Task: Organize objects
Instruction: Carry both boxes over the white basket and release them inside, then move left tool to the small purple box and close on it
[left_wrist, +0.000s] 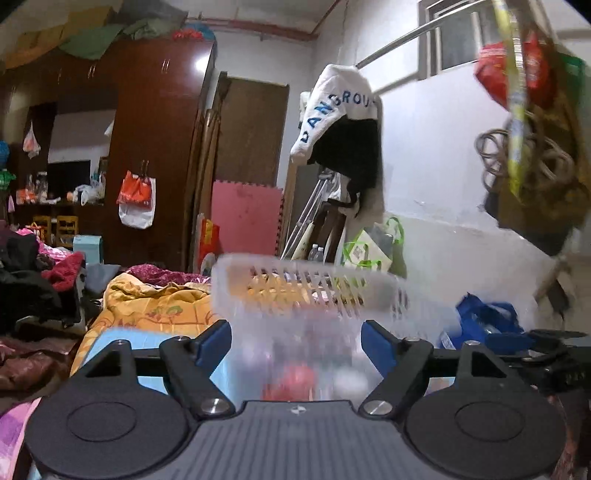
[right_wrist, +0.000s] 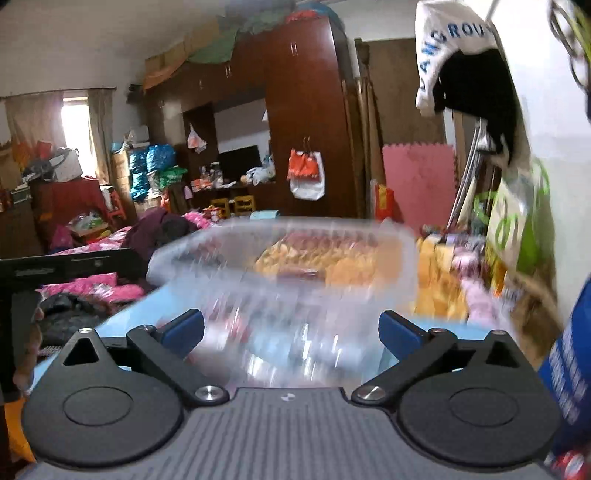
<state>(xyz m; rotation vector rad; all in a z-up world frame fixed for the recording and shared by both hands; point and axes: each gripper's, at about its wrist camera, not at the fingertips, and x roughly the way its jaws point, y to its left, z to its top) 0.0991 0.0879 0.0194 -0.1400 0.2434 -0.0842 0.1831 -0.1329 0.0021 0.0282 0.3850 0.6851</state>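
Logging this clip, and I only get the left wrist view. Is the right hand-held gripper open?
Observer: Yes. In the right wrist view, the right hand-held gripper stands wide open, with the blurred clear basket just ahead of it.
Operator: Where does the daylight come from?
Observer: From a curtained window at the far left of that view.
Operator: Anything beside it?
Observer: Blue bags are stacked to the right of the window.
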